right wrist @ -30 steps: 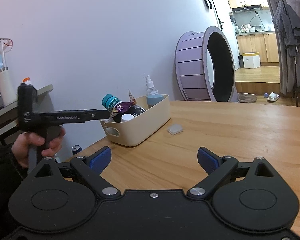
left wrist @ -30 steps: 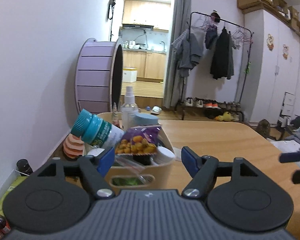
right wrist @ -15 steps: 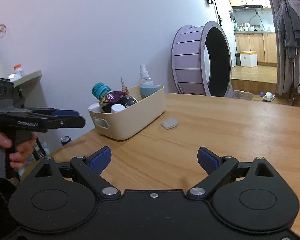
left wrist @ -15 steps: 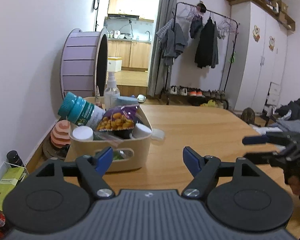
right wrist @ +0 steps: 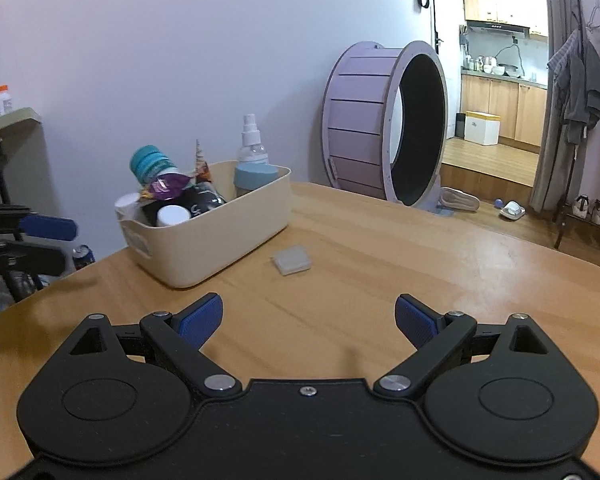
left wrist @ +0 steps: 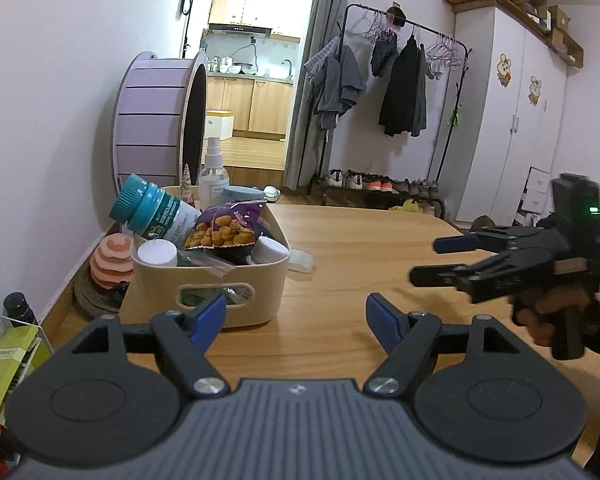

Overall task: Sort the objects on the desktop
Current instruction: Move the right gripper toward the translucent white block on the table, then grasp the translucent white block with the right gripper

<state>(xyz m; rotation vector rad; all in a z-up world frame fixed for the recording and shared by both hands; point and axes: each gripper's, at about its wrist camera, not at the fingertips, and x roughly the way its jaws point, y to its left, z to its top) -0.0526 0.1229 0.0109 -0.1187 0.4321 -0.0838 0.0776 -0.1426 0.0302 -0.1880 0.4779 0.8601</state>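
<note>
A cream bin [left wrist: 204, 304] [right wrist: 224, 240] stands on the wooden table [left wrist: 372, 256], filled with a teal-capped bottle [left wrist: 152, 212], a purple snack bag [left wrist: 226, 230], a spray bottle [left wrist: 213, 176] and white-capped jars. A small clear plastic box [right wrist: 291, 259] [left wrist: 300, 260] lies on the table just right of the bin. My left gripper [left wrist: 296, 320] is open and empty, a short way back from the bin's near end. My right gripper [right wrist: 308, 320] is open and empty above the bare table; in the left wrist view the right gripper [left wrist: 440, 258] hovers at the right.
A large purple wheel [right wrist: 384, 128] stands on the floor behind the table against the wall. A clothes rack [left wrist: 396, 92] and white wardrobe [left wrist: 520, 128] are at the back. Bottles and a green box [left wrist: 8, 356] sit low on the left beside the table.
My left gripper has drawn back from the bin and turned right. The right gripper has swung toward the bin and plastic box. Both stay open.
</note>
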